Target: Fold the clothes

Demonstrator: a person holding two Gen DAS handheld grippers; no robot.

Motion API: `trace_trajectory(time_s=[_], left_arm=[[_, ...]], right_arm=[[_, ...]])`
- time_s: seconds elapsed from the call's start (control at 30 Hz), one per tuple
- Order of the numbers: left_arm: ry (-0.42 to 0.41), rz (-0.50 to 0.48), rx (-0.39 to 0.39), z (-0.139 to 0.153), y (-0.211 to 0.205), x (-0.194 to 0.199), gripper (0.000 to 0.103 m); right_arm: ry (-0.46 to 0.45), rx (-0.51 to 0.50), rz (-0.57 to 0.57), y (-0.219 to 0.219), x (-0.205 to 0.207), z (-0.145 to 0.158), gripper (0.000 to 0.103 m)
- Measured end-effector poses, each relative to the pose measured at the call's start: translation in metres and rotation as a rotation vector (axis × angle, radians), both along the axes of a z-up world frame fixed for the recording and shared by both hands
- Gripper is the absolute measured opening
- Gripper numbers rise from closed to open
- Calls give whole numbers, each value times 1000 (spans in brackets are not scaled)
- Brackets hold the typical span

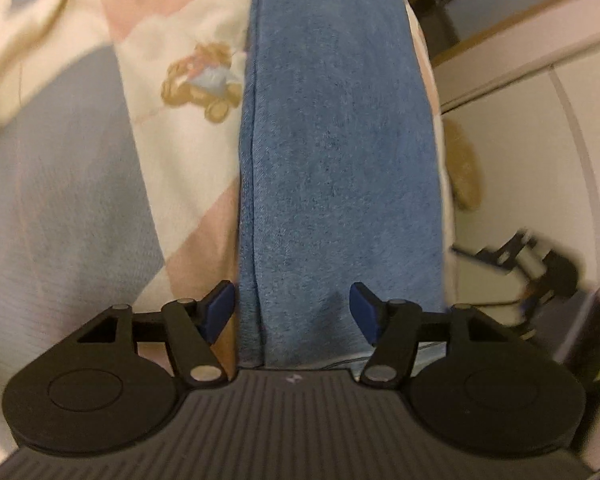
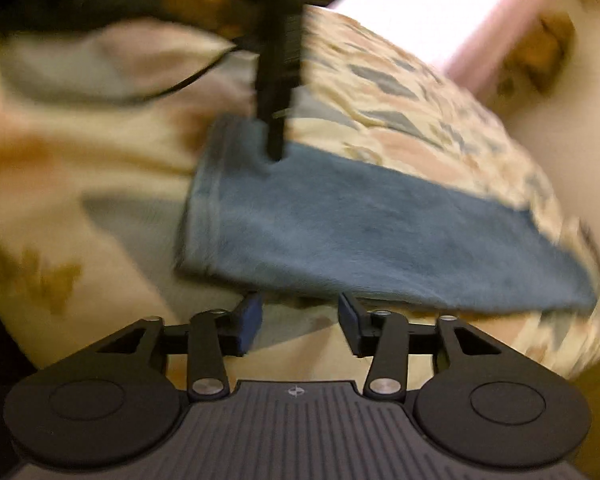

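A blue denim garment lies folded into a long narrow strip on a patterned bedspread. My left gripper is open, its blue pads either side of the strip's near end, low over it. In the right wrist view the same blue garment lies across the bed. My right gripper is open and empty just in front of its long near edge. The left gripper shows there as a black shape pressing on the garment's far corner.
The bedspread is cream with pink and grey diamonds and teddy bear prints. The bed's right edge and a pale floor show in the left wrist view, with the right gripper blurred beside the bed.
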State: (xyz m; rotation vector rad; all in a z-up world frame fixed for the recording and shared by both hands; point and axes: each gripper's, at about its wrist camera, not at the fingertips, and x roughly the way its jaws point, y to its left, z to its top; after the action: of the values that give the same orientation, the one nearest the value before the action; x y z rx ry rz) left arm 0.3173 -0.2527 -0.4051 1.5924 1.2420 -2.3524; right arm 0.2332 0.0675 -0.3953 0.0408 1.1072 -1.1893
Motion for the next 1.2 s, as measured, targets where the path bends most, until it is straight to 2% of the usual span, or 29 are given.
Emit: trace_trajectory(time_s=[0.1, 0.17, 0.2, 0.27, 0.4, 0.43, 0.5, 0.53, 0.57, 0.73, 0.87, 0.93, 1.07, 1.2], left_arm=[[30, 46, 130, -13, -8, 5, 56], [32, 22, 134, -16, -6, 4, 40], [29, 8, 123, -17, -4, 3, 37], [20, 32, 133, -23, -9, 8, 22], [5, 127, 204, -40, -16, 19, 20], [5, 131, 196, -39, -14, 19, 18], [0, 144, 180, -34, -10, 19, 15], [-2, 164, 182, -31, -9, 21, 9], [0, 191, 198, -27, -9, 23, 6], [67, 380, 233, 21, -10, 26, 6], [136, 539, 244, 66, -20, 4, 6], [156, 602, 251, 82, -28, -20, 6], [208, 725, 323, 104, -65, -79, 7], [206, 795, 325, 112, -99, -166, 7]], right_arm=[[114, -70, 87, 10, 14, -13, 50], [149, -120, 132, 13, 21, -16, 50], [154, -135, 145, 12, 24, -17, 50], [170, -154, 169, 9, 28, -21, 50], [269, -150, 257, 2, 36, -49, 49], [280, -159, 288, 2, 36, -52, 43], [243, -140, 301, -3, 34, -45, 25], [221, -128, 305, -6, 32, -41, 10], [153, -117, 285, -11, 25, -30, 7], [-233, -61, 173, -39, -29, 39, 6], [-632, 16, 41, -73, -109, 92, 6], [-768, 33, -32, -94, -153, 112, 6], [-874, 22, -139, -139, -249, 146, 6], [-958, 37, -215, -187, -353, 158, 6]])
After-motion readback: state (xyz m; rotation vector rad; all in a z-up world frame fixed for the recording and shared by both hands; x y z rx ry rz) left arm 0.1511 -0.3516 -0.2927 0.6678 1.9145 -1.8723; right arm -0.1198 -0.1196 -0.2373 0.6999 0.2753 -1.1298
